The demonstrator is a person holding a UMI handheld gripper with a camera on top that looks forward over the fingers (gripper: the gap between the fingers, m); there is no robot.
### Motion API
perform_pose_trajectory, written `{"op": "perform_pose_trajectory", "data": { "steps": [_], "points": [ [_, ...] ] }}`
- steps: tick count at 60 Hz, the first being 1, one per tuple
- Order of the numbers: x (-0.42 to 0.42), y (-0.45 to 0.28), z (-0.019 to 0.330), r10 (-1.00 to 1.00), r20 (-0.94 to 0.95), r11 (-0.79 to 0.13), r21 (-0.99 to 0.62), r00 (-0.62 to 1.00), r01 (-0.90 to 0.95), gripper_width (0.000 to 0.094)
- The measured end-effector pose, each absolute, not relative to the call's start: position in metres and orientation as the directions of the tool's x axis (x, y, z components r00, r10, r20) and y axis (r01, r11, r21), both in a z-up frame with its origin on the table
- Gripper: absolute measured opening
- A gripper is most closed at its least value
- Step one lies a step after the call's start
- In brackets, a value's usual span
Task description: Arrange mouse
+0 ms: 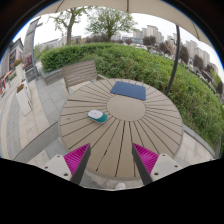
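Observation:
A small white and teal mouse lies on a round wooden slatted table, left of its middle. A dark blue mouse mat lies flat on the far side of the table. My gripper is open and empty, held above the near edge of the table. Its two fingers with magenta pads stand wide apart. The mouse is well beyond the fingers, slightly to the left.
A wooden chair stands at the far left of the table. A green hedge runs behind and to the right. Paved ground lies to the left, with trees and buildings beyond.

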State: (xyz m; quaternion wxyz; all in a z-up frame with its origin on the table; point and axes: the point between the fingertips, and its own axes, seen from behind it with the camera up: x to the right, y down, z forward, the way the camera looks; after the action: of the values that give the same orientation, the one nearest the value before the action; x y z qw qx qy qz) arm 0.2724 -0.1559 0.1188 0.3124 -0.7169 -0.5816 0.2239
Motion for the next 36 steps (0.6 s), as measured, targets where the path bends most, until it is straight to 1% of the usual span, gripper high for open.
{"op": "perform_pose_trajectory", "data": {
  "steps": [4, 9, 18, 36],
  "points": [
    [0.264, -0.157, 0.122, 0.978, 0.033, -0.120, -0.725, 0.208, 0.679, 0.0851],
    [0.254, -0.169, 0.113, 0.979, 0.030, -0.113, -0.740, 0.200, 0.663, 0.0850],
    [0.219, -0.188, 0.086, 0.977, 0.007, -0.132, -0.763, 0.212, 0.633, 0.0851],
    [0.144, -0.169, 0.033, 0.971, 0.067, -0.086, -0.797, 0.229, 0.598, 0.0854]
  ]
}}
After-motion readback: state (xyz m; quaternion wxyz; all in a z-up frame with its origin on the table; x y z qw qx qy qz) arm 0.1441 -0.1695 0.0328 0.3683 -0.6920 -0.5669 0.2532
